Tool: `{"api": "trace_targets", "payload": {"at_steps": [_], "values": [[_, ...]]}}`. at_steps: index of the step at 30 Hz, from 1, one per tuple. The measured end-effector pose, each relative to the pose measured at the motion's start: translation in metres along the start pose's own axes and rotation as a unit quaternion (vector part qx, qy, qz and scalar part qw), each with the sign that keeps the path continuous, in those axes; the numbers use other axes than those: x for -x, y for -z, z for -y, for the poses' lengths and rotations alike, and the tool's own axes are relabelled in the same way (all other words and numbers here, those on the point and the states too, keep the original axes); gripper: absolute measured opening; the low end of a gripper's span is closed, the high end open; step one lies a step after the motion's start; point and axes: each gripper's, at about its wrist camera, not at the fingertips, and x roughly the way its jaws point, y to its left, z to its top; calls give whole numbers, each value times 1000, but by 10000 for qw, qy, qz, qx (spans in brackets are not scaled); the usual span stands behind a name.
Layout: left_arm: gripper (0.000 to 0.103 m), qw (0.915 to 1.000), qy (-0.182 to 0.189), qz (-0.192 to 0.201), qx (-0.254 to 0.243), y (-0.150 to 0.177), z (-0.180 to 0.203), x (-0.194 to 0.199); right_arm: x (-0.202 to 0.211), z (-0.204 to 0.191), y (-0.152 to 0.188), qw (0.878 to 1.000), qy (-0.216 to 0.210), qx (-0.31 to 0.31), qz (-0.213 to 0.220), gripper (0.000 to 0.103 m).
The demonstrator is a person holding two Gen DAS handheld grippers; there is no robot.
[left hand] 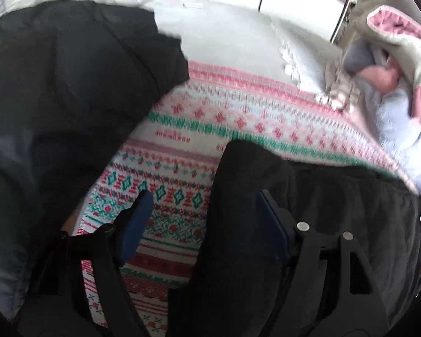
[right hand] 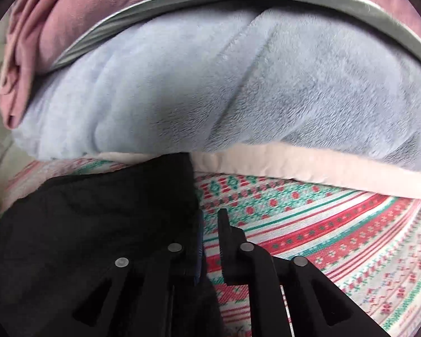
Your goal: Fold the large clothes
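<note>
Left gripper [left hand: 202, 207], lower half of the left wrist frame: black plastic linkage arms [left hand: 359, 266] with angular cut-outs, two round silver pivot pins [left hand: 303, 226] on the right-hand arm, fingers faced with dark blue pads [left hand: 134, 219], flat and rectangular. Right gripper [right hand: 210, 224], bottom centre of the right wrist frame: same black linkage, four silver pins [right hand: 247, 247] in a shallow arc, triangular cut-outs [right hand: 322, 306] in the arms, right finger [right hand: 224, 236] seen edge-on as a thin black blade, a sliver of blue pad [right hand: 199, 255] on the left finger. A thin pale line [right hand: 285, 306] along the inner arm, lower right, too fine to identify.
</note>
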Motion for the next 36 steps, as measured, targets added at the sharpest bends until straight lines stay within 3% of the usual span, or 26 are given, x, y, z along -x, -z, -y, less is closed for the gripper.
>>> {"api": "trace_targets", "payload": {"at_steps": [1, 2, 3, 4, 5, 6, 7, 8, 9, 11, 12, 16, 20, 22, 25, 27, 29, 32, 35, 36], "values": [[76, 9999, 57, -124, 7, -1, 1, -6, 0, 0, 0, 9998, -177, 34, -30, 33], [76, 9995, 155, -279, 34, -1, 1, -14, 0, 0, -1, 9992, -388, 64, -63, 63], [76, 9990, 233, -372, 100, -2, 1, -22, -2, -2, -7, 9982, -596, 78, -53, 80], [76, 9987, 243, -415, 165, 2, 2, -25, -2, -5, -8, 9969, -778, 90, -6, 81], [67, 9986, 218, -445, 179, 4, 4, -29, -4, -8, -10, 9956, -934, 94, 11, 81], [30, 9994, 98, -335, 41, 5, 9, -29, -8, -8, -9, 9952, -977, 81, -37, 81], [9, 9996, 68, -276, -49, 6, 13, -27, -17, -11, -10, 9961, -860, 102, -169, 80], [5, 9998, -30, -199, -65, 7, 17, -23, -29, -16, -10, 9972, -605, 166, -405, 64], [5, 9999, -101, -92, -56, 7, 18, -19, -38, -20, -11, 9966, -570, 271, -537, 33], [4, 9993, -287, 221, -94, 6, 22, -4, -32, -31, -15, 9974, -449, 476, -316, 12], [4, 9989, -280, 365, -38, 3, 21, 2, -23, -33, -17, 9973, -501, 509, -155, 10], [4, 9942, -101, 1003, 362, -10, 20, 44, 22, -33, -19, 9971, -407, 381, 518, 8], [4, 9854, -585, 1569, 322, -24, 46, 68, 64, -37, -28, 9928, -169, 334, 1138, 8], [4, 9833, -928, 1535, 314, -29, 53, 59, 61, -37, -34, 9940, -117, 220, 1068, 8], [3, 9838, -1415, 1043, 360, -25, 46, 14, 24, -37, -31, 9980, -25, 79, 621, 8], [0, 9745, -2050, 829, 391, -15, 30, -18, -8, -39, -22, 9990, 315, 161, 273, 8], [0, 9794, -1835, 394, 747, -8, 10, -42, -29, -38, -12, 9990, 414, 161, 72, 9], [0, 9842, -1526, 586, 680, -9, 14, -32, -33, -48, -13, 9971, 678, 305, 138, 9], [0, 9815, -1713, 769, 366, -8, 32, -22, -36, -52, -16, 9947, 941, 415, 73, 12], [0, 9829, -1648, 763, 315, -8, 34, -19, -36, -52, -17, 9939, 1018, 423, 48, 18]]}}
